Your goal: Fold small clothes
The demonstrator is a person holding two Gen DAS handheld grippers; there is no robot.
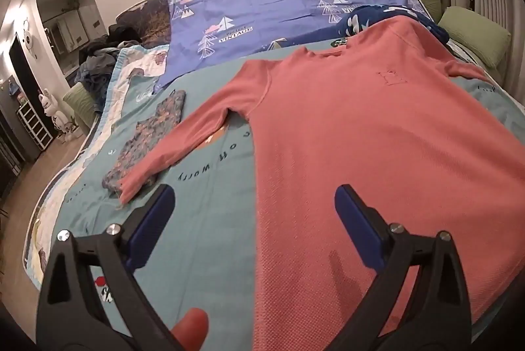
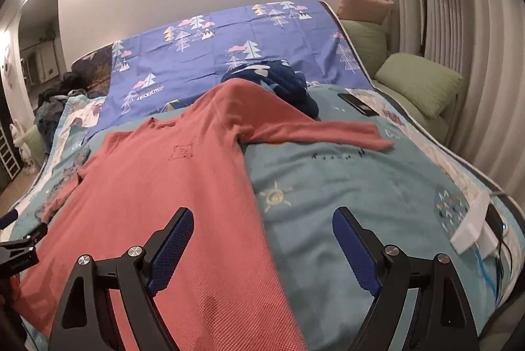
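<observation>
Both jaws wide open, nothing between them: left gripper [image 1: 254, 213] and right gripper [image 2: 262, 236] hover over the pink shirt [image 1: 361, 137] lying flat across the frame's middle on the bed [image 2: 344, 186]. I'd pinch each bottom corner cleanly, single layer, before folding

Coral long-sleeved top [image 1: 361, 134], waffle knit, spread flat and face up on bed, unfolded, neck away, hem near. Both sleeves out sideways; left cuff resting on folded floral garment [image 1: 147, 137] lying beside. Dark blue patterned piece [image 2: 279, 78] bunched under far shoulder.
</observation>
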